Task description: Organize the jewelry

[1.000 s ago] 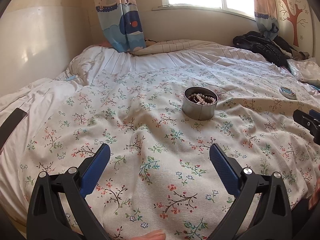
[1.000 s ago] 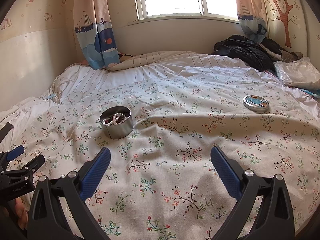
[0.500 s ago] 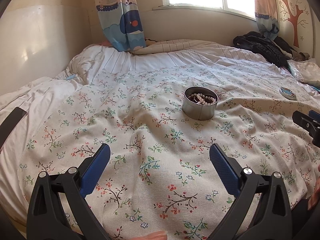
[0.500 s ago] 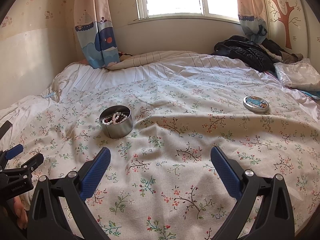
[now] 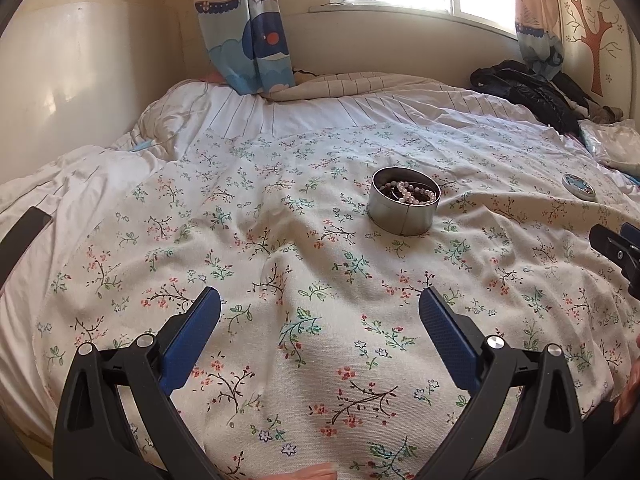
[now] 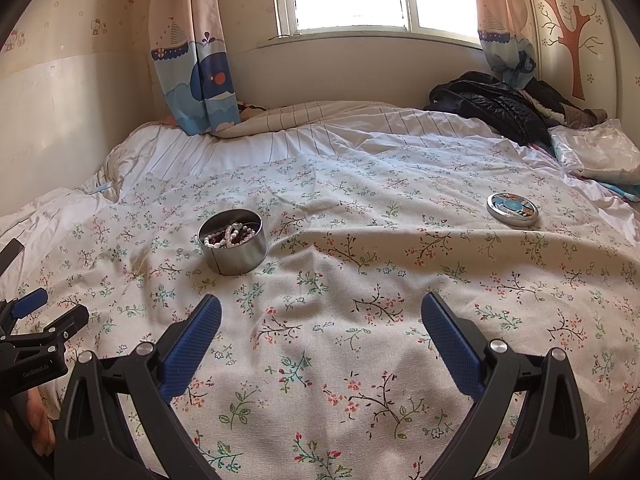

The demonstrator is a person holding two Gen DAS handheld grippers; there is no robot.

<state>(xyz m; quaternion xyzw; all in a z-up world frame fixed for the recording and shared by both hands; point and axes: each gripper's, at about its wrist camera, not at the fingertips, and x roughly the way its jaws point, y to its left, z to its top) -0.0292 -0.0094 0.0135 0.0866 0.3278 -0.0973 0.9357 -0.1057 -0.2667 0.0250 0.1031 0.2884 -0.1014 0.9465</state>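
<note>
No movement | left gripper (image 5: pixel 319 322) agape | right gripper (image 6: pixel 321 330) agape, level

Bed (image 6: pixel 360 300) has a floral cover, kinda wrinkled. Ahead and left of the right gripper sits an open round tin (image 6: pixel 234 242) with beads (image 6: pixel 228 235) inside. Its lid (image 6: pixel 513 209) lies flat, ahead to the right, well apart. Black jacket (image 6: pixel 492 106) and a plastic bag (image 6: pixel 596 154) piled at the far right corner.
</note>
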